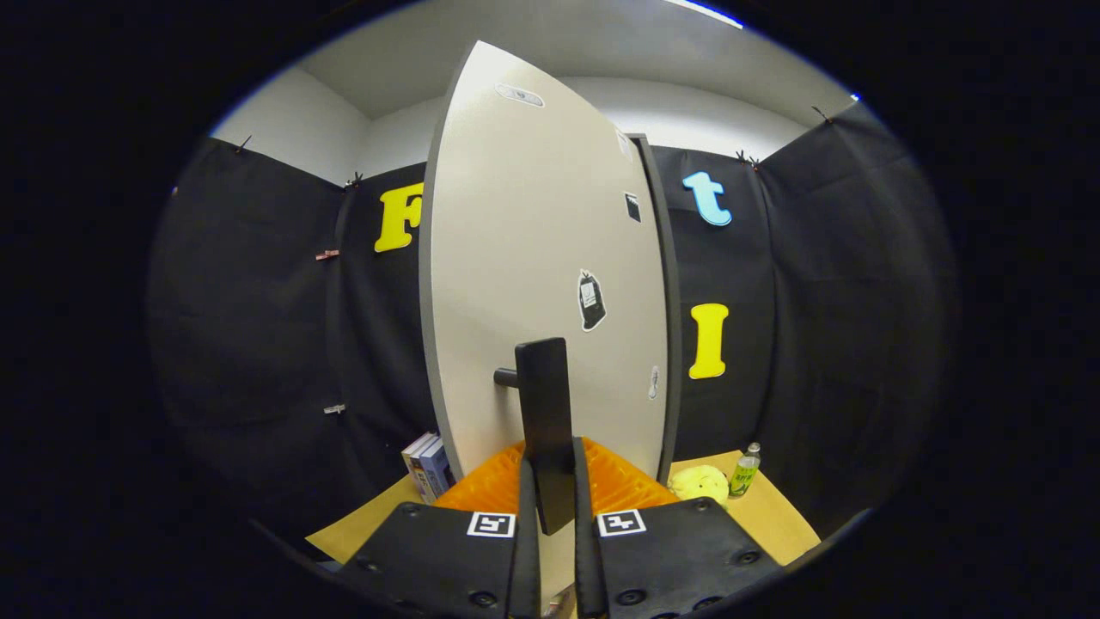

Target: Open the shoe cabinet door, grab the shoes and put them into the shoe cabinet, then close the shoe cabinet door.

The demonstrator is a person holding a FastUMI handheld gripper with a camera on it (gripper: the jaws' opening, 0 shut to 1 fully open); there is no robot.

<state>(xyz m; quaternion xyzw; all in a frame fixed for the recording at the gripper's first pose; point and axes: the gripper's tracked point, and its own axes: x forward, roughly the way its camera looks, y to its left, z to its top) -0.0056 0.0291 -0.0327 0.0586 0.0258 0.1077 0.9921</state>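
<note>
- The cabinet door point(533, 258) stands right in front of the gripper point(556, 507), swung partly out; its left edge is nearer, and its right edge meets the dark cabinet frame point(670, 327).
- Open room lies to the left of the door, before the black cloth wall; to the right there is a narrower strip of bare desk point(773, 516).
- One dark upright handle point(546, 413) sticks out from the door on a short stem.
- The fingers point(526, 516) are drawn close together and clamp the lower part of the handle, one on each side.
- One orange ribbed thing point(619, 486) lies just beyond the fingers at the foot of the door; what it is I cannot tell.
- Two or three books point(427, 464) stand at the left of the door's foot.
- One yellow soft thing point(700, 483) and one small bottle point(744, 471) sit on the desk to the right, just beside each other.
- Several stickers point(590, 301) show on the door.
</note>
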